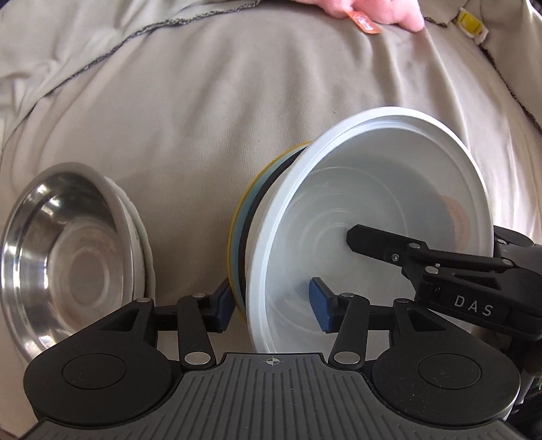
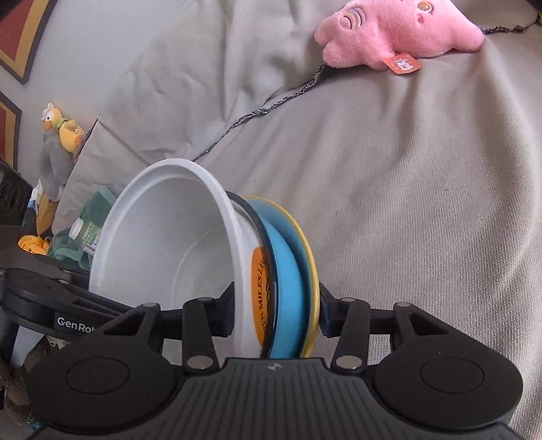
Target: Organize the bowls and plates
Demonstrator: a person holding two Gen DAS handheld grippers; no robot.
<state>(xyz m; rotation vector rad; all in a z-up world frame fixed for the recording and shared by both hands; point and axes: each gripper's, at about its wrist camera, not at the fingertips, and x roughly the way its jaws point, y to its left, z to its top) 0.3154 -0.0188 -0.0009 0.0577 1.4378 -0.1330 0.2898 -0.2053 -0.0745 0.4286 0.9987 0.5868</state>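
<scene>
One nested bowl stack (image 2: 216,270) clamped in right jaws, left jaws apart, seemingly astride its rim.

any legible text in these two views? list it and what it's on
"DAS" on the right gripper, seen from the left wrist.
"GenRo", cut off, on the left gripper, seen from the right wrist.
"N MILES LAT", partial, on the orange label behind the white bowl.
Orange tag on the pink plush: unreadable.
Bottle label: too small.

Left of your translucent, smooth plastic bowl (image 1: 382,189) sits a glossy steel bowl (image 1: 64,257); under both, matt woven cloth (image 1: 189,111); beyond, a fuzzy pink plush (image 2: 399,37).
</scene>
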